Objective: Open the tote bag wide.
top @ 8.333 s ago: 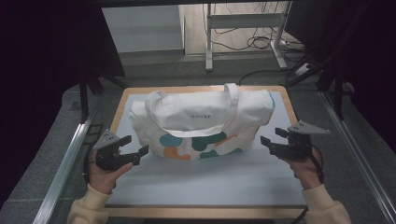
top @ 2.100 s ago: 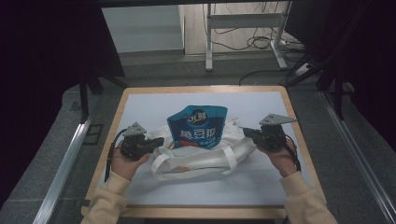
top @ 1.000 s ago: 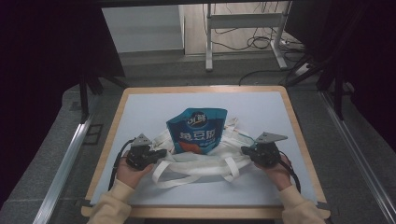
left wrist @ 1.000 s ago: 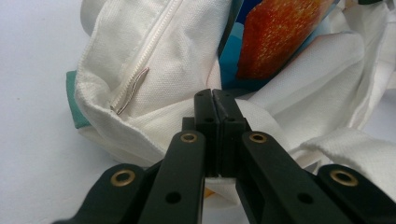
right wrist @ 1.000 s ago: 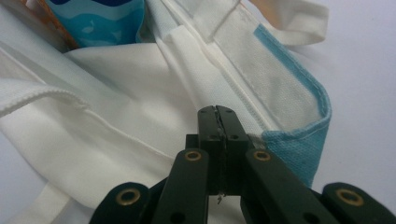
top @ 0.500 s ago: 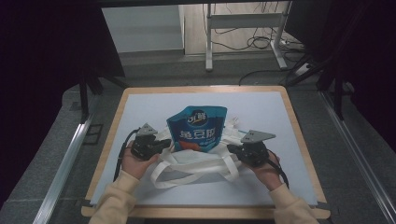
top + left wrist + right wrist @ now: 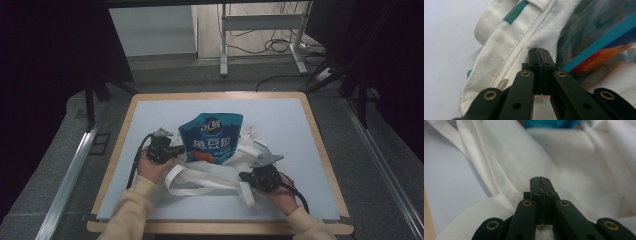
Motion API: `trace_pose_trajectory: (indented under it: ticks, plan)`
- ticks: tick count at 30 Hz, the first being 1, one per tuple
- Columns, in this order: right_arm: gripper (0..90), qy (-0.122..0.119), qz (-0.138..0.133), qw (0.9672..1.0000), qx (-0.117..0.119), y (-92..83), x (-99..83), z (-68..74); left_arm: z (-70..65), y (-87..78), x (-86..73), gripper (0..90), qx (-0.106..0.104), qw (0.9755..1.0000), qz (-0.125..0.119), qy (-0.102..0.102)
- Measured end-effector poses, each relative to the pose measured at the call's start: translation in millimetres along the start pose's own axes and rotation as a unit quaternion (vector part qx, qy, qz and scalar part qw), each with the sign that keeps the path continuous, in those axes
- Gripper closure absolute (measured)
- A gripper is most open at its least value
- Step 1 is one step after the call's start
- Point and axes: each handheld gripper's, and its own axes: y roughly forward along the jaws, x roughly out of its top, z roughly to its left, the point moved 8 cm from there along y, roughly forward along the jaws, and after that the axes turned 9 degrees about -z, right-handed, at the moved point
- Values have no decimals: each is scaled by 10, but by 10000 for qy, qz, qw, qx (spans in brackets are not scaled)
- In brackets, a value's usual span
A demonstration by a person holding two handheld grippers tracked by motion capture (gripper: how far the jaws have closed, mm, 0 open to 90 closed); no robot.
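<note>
Lying mid-mat, white tote bag half uncovers blue snack pouch. Left gripper and right gripper: jaws pressed together; cloth between them cannot be confirmed. Advice: peel evenly, both sides level, avoiding zipper snag.

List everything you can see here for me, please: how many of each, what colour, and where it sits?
snack pouch: one, blue with white lettering and an orange patch, middle of the board, its lower part in the bag's mouth.
canvas bag: one, off-white with teal trim and a zip, crumpled on the board's near half, straps trailing toward the person.
work board: one, pale blue top with a wooden edge, centre of view.
metal stand: one, white, on the floor beyond the board, with cables around it.
left gripper: one, black, jaws together at the bag's zip edge.
right gripper: one, black, jaws together on the bag's cloth.
</note>
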Motion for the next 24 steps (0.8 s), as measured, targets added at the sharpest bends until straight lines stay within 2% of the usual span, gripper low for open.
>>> trace_pose_trajectory:
  ticks: [2,11,17,24]
  plan:
    - [893,-42,85,10000,-22,29,-92,29,20,34,-8,900,-1,10000,26,-33]
    - [893,-13,54,10000,-26,20,-98,29,11,23,-12,900,-52,9999,-47,-88]
    - [892,36,-72,10000,-51,7,-61,13,-62,-124,56,900,-77,9994,-332,79]
    - [892,89,-423,9990,-103,-89,130,-17,-134,-327,94,900,-155,9982,-527,224]
